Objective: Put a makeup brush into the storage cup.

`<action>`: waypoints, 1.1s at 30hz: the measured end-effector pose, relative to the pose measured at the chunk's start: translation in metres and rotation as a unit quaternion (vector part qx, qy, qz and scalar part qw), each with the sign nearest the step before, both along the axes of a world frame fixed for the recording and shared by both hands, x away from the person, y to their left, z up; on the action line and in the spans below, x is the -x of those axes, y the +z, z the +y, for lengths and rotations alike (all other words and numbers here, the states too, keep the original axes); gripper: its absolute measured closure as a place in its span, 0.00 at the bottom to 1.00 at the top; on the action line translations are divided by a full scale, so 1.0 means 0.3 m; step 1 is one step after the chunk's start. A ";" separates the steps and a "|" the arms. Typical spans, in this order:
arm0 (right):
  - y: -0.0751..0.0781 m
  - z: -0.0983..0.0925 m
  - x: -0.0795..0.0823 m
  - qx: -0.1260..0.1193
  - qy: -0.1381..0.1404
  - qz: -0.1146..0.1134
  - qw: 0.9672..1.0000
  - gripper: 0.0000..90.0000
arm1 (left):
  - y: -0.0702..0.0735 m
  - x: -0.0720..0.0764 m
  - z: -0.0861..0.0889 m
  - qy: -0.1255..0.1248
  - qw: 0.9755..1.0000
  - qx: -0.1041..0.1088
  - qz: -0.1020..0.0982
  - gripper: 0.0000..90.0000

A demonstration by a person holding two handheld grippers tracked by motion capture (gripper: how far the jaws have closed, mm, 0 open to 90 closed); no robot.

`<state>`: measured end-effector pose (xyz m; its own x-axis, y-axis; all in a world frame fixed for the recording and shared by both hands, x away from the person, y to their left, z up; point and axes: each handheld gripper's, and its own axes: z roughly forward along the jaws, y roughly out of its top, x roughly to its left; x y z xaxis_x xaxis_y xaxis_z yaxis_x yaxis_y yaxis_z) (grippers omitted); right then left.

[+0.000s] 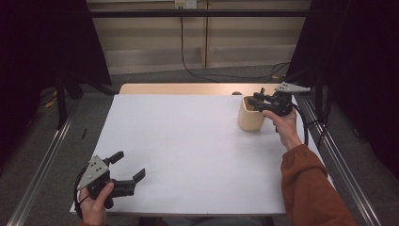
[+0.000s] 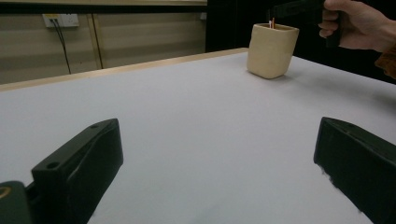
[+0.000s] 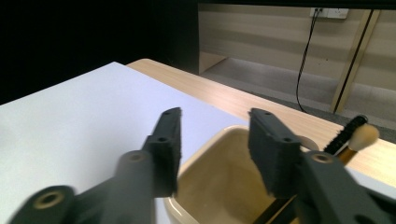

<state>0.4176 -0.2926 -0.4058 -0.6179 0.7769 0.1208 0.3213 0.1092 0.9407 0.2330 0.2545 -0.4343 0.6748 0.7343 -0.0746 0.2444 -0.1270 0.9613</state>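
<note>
A cream cup (image 1: 249,117) stands near the far right of the white table top (image 1: 188,150). My right gripper (image 1: 252,101) hovers over the cup's rim, its jaws apart with nothing between them. From the right gripper view (image 3: 215,126) I look down into the cup (image 3: 219,186), where a brush (image 3: 362,134) with a pale tuft and a black ferrule leans against the far wall. My left gripper (image 1: 128,165) rests open at the near left corner, holding nothing. In the left gripper view (image 2: 219,140) the cup (image 2: 272,49) is far off, with a hand (image 2: 355,23) above it.
A strip of bare wood (image 1: 188,88) runs along the table's far edge, with a small dark object (image 1: 236,93) on it. Metal rails (image 1: 37,174) flank both sides. A black cable (image 1: 188,66) hangs down the back wall to the floor.
</note>
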 end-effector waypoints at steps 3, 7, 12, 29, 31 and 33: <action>0.008 0.012 0.007 0.008 0.004 -0.004 1.000 0.47 | -0.001 0.000 0.002 -0.001 1.000 0.000 0.000 0.01; 0.012 0.018 0.010 0.004 0.007 -0.009 1.000 0.37 | 0.001 -0.001 0.006 0.001 1.000 0.002 -0.001 0.01; 0.011 0.025 0.020 0.005 0.003 -0.006 1.000 0.20 | 0.000 -0.005 0.004 -0.002 1.000 0.000 -0.001 0.01; 0.042 0.035 0.099 0.005 -0.004 0.001 1.000 0.02 | 0.005 0.015 0.012 0.000 1.000 0.002 -0.009 0.02; 0.042 0.034 0.108 0.004 -0.003 0.001 1.000 0.02 | 0.005 0.015 0.012 0.000 1.000 0.002 -0.010 0.02; 0.036 0.031 0.120 0.002 -0.005 0.002 1.000 0.02 | 0.005 0.014 0.013 0.000 1.000 0.003 -0.009 0.02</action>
<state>0.3817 -0.2832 -0.3949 -0.6093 0.7837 0.1205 0.3270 0.1099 0.9386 0.2287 0.2584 -0.4327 0.6758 0.7340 -0.0673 0.2274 -0.1208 0.9663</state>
